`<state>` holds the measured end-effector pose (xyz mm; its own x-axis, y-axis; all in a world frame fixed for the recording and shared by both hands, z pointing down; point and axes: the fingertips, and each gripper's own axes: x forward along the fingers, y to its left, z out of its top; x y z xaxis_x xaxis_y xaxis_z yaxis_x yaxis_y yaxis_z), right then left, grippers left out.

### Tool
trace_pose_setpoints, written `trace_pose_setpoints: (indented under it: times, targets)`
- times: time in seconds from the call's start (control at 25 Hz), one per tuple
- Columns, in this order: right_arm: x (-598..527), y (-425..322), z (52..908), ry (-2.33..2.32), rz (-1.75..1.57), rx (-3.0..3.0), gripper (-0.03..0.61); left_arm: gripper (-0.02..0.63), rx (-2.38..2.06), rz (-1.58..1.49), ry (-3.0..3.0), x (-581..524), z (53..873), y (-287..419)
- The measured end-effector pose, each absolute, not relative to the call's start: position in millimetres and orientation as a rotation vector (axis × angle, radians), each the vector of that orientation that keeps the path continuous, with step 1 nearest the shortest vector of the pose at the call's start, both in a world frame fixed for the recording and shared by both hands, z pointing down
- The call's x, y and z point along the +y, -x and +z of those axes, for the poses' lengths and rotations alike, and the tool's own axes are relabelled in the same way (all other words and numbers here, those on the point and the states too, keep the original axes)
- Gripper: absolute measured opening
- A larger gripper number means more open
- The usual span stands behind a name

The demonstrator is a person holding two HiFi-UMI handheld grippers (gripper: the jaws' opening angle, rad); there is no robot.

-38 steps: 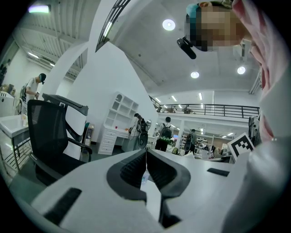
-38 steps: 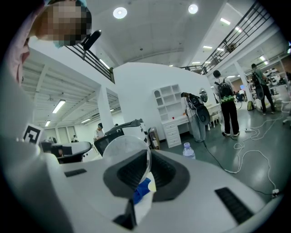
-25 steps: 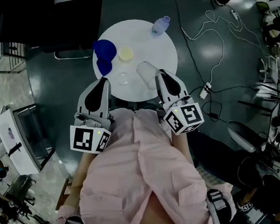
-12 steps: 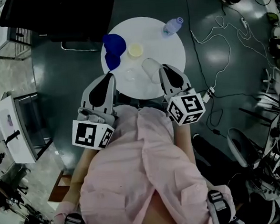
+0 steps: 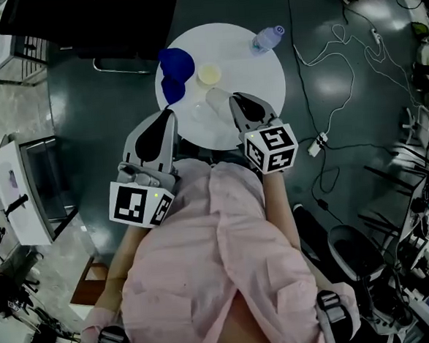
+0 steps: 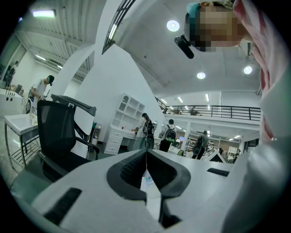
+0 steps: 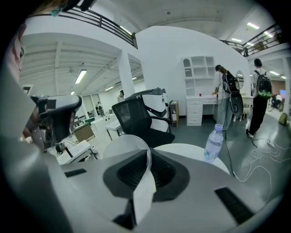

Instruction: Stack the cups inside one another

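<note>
We're pinching the clear cup [image 7: 122, 146] by its wall with the right gripper [image 7: 148, 159], probably so it drops into another. Our left gripper [image 6: 146, 167] is closed on nothing.

Head view is dim and bluish; the white tabletop [image 5: 243, 62] glares, and the floor [image 5: 337, 85] shows soft reflections. Gripper views are bright under ceiling lights [image 6: 173, 25], with bulged, vignetted edges.

The floor [image 5: 86, 110] is dark and glossy; a round white table [image 5: 248, 77] stands at twelve o'clock, a black chair [image 5: 94, 25] at eleven.
</note>
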<state>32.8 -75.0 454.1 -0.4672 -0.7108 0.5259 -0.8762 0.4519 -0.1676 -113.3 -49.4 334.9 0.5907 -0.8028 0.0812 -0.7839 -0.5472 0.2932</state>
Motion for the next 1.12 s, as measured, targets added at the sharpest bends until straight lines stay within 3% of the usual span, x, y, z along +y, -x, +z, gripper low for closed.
trace_pose_setpoints:
  times: [1.12]
  targets:
    - [-69, 8, 574, -0.922, 0.588, -2.080, 0.040, 0.018, -1.341, -0.092, -2.469, -57, 341, 135]
